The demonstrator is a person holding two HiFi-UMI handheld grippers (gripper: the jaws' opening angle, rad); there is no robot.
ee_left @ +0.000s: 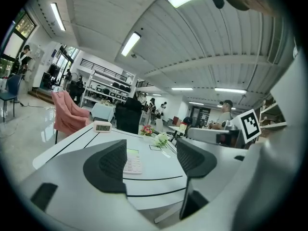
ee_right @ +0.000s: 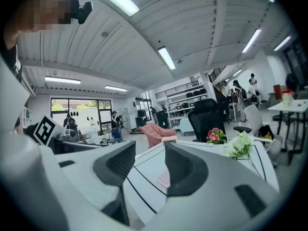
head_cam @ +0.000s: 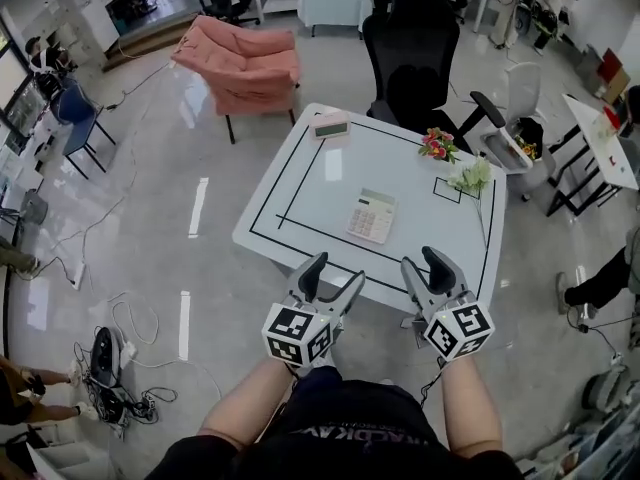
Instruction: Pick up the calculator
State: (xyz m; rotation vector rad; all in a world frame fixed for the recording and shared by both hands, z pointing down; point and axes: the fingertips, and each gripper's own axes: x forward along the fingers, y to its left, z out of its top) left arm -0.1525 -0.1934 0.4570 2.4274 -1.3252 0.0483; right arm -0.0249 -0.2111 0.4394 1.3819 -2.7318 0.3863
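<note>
A white calculator (head_cam: pixel 372 216) with a pale green display lies flat on the white table (head_cam: pixel 300 183), inside the black outline, toward its near right side. In the left gripper view the calculator (ee_left: pixel 133 162) shows between the jaws, partly behind the left one. In the right gripper view only a pinkish sliver of the calculator (ee_right: pixel 164 178) peeks out between the jaws. My left gripper (head_cam: pixel 333 277) hovers open at the table's near edge. My right gripper (head_cam: pixel 424 262) is open beside it, just short of the calculator. Neither holds anything.
A small digital clock (head_cam: pixel 330 124) sits at the table's far edge. Pink flowers (head_cam: pixel 437 145) and white flowers (head_cam: pixel 472 177) stand at the right side. A black office chair (head_cam: pixel 412 58) and a pink armchair (head_cam: pixel 243 65) stand behind the table. Cables lie on the floor at left.
</note>
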